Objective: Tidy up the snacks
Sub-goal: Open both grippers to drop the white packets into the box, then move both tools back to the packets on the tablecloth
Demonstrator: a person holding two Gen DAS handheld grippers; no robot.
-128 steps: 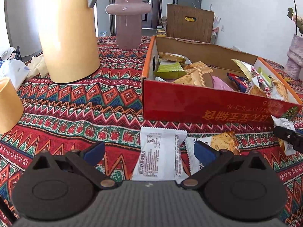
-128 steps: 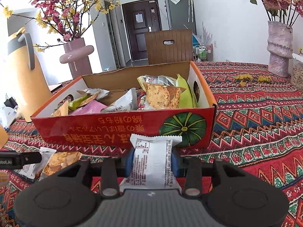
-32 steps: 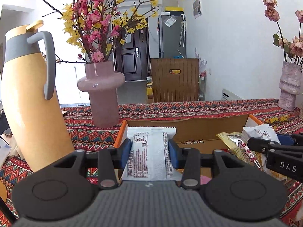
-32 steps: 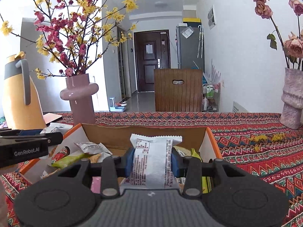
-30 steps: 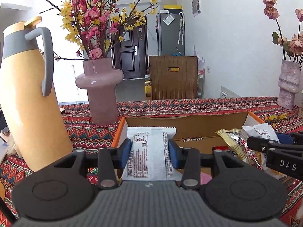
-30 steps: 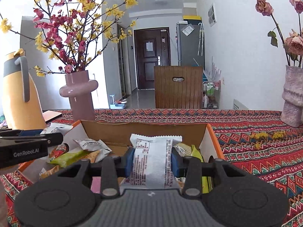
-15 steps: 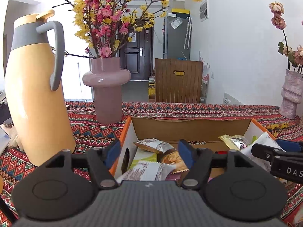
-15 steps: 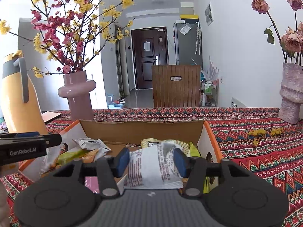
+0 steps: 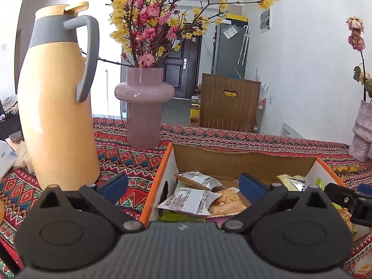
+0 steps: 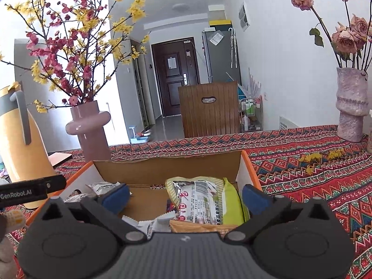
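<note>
Patterned red cloth covers the table (image 10: 325, 162), and on it stands the open cardboard box (image 10: 162, 167) with orange rims, between a yellow jug (image 9: 55, 107) and a pink vase (image 9: 144, 107) on one side and a grey vase (image 10: 351, 107) on the other. Both claws hover over the box and their jaws are opening wide, with nothing pressed between the pads: the left gripper (image 9: 183, 183) is above a white snack packet (image 9: 188, 201) that lies loose on the other snacks at the left end, and the right gripper (image 10: 186, 194) is above a printed silver packet (image 10: 197, 200) beside a green one at the right end. The step in hand seems to be the release into the box. To do it well, I think each claw should lift straight up before it turns away, so that a finger does not catch a wrapper or the box wall. No snack is visible outside the box in these views.
</note>
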